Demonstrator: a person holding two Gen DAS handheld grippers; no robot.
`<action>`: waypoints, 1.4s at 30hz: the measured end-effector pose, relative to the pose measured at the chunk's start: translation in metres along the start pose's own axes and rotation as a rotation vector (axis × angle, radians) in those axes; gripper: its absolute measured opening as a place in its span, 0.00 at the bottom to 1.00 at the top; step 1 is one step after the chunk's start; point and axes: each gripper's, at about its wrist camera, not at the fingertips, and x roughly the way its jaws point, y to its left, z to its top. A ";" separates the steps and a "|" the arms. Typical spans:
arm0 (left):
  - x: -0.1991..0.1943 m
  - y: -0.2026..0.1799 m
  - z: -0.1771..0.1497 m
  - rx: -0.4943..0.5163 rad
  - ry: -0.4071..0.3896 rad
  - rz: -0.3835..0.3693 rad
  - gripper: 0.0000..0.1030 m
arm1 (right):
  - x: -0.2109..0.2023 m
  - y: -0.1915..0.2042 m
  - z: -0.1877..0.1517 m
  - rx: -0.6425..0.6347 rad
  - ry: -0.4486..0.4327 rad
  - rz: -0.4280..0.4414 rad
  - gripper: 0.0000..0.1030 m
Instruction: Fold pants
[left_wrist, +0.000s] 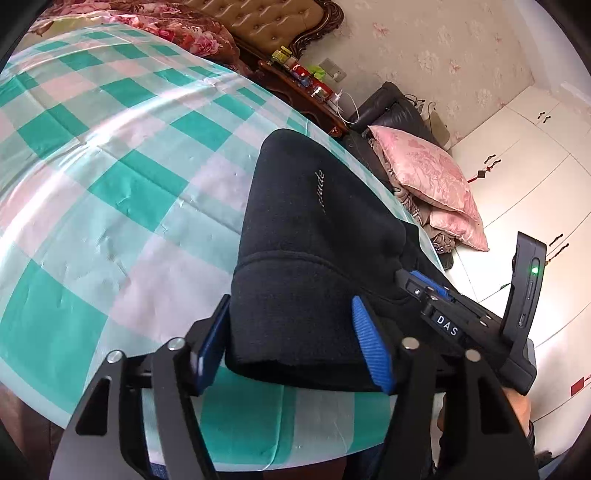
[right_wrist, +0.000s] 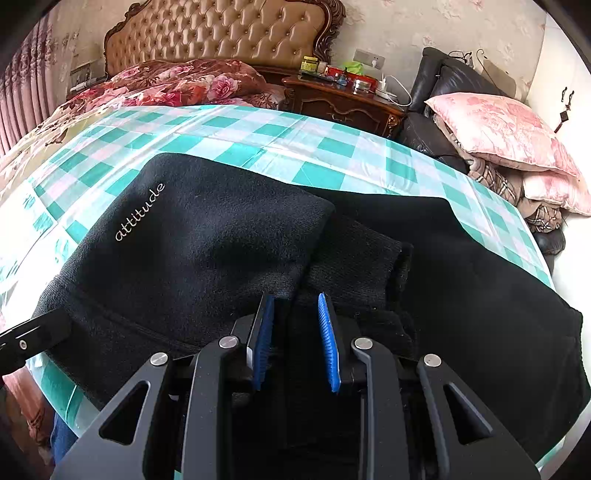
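Straddling pants (left_wrist: 295, 236) cuff, left tongs (left_wrist: 295, 343) apart | right tongs (right_wrist: 295, 339) clamped on pants fold

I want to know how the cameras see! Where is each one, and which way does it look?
Left wrist view: sits on the left hand-held gripper, looking along its fingers at the black pants on the checked cloth; the right hand-held gripper and a bit of a hand show.
Right wrist view: sits on the right hand-held gripper, looking over the pants toward the headboard; the left gripper's tip shows at the left edge.
Both share: pants, cloth, nightstand, pink pillow.
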 end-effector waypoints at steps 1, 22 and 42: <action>0.000 0.001 0.000 -0.010 0.000 -0.005 0.58 | 0.000 0.000 0.000 0.001 0.001 0.001 0.23; -0.023 -0.097 -0.005 0.364 -0.135 0.302 0.32 | -0.001 0.077 0.138 -0.193 0.307 0.336 0.93; 0.000 -0.062 -0.016 0.002 -0.110 0.209 0.72 | 0.043 0.100 0.115 -0.240 0.368 0.313 0.36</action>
